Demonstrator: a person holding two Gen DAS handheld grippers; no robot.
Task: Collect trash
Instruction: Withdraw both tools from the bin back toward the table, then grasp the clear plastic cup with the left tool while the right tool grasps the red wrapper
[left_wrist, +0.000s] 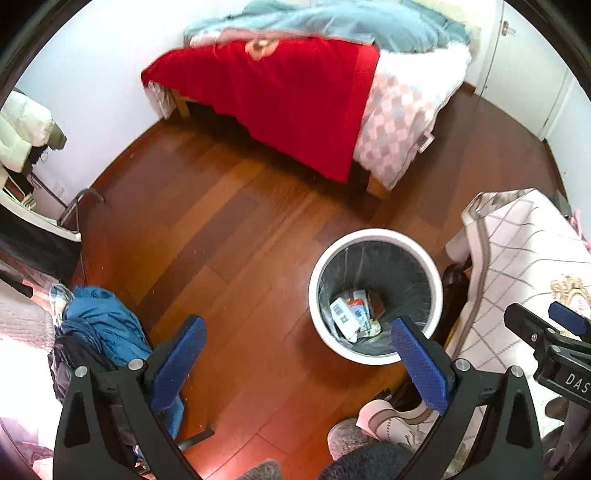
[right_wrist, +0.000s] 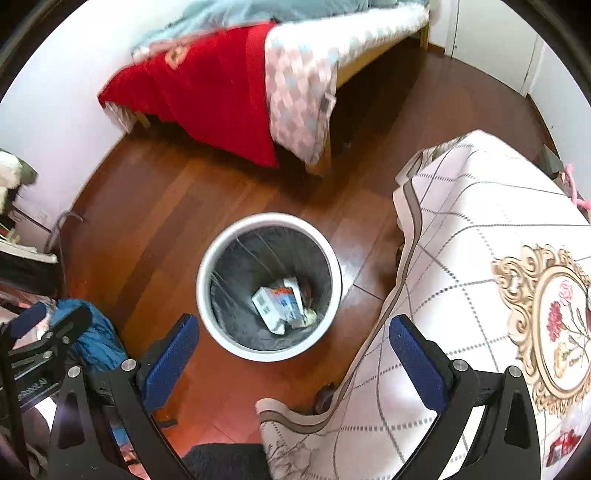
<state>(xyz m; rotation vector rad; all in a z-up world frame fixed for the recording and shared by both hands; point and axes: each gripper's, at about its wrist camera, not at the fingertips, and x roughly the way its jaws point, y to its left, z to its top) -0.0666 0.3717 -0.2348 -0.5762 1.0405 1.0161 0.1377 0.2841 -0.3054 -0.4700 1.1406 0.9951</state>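
A white round trash bin (left_wrist: 436, 273) with a dark liner stands on the wooden floor; it also shows in the right wrist view (right_wrist: 207, 258). Crumpled paper and small cartons (left_wrist: 351, 314) lie at its bottom, also seen in the right wrist view (right_wrist: 280, 304). My left gripper (left_wrist: 299, 354) is open and empty, held above the floor just left of the bin. My right gripper (right_wrist: 295, 350) is open and empty, above the bin's near rim and the table edge. The right gripper also shows at the right edge of the left wrist view (left_wrist: 546, 325).
A table with a white checked cloth (right_wrist: 461, 258) stands right of the bin. A bed with a red blanket (left_wrist: 288, 96) is at the back. A blue garment pile (left_wrist: 99, 321) lies at the left. Slippers (left_wrist: 373, 421) sit near the table.
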